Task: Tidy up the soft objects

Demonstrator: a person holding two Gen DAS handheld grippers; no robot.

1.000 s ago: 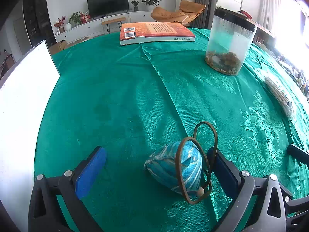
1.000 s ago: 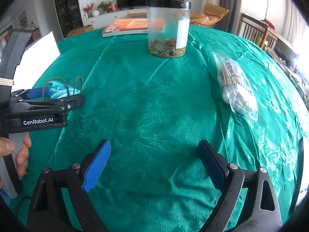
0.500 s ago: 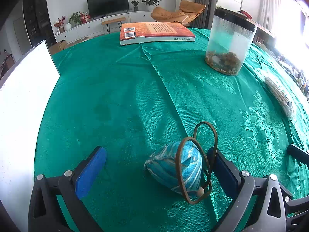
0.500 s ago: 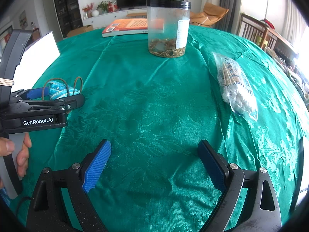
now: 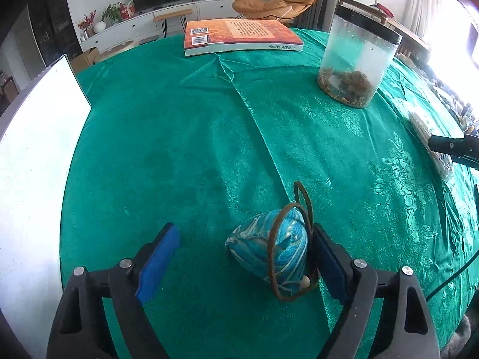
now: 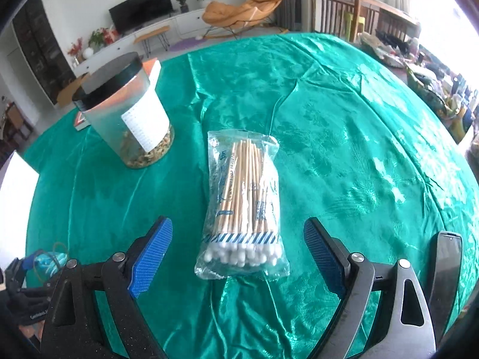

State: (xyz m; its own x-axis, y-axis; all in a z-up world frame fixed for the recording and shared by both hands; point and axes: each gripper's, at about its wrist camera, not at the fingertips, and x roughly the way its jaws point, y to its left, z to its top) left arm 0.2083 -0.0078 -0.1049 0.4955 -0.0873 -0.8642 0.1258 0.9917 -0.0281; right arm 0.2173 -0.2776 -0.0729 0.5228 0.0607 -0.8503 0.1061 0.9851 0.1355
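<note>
Since 1 second ago: right tongs [image 6: 238, 252] swung over to straddle, still spread, the cotton-swab bag [image 6: 242, 206] on the desk [image 6: 359, 149]; left tongs [image 5: 244, 257] closing around the blue pouch [image 5: 269, 254], not yet pinching; 2 pickups apparently imminent.

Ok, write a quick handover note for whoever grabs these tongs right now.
Left tongs: closing around the blue pouch; right pad touches it, left pad still apart.
Right tongs: open, straddling the bag of cotton swabs, not touching it.
Both items lie on the green tablecloth; jar stands left of the swabs.
Done: nothing gripped or sorted yet.
Left: grip both soft items and place them.
</note>
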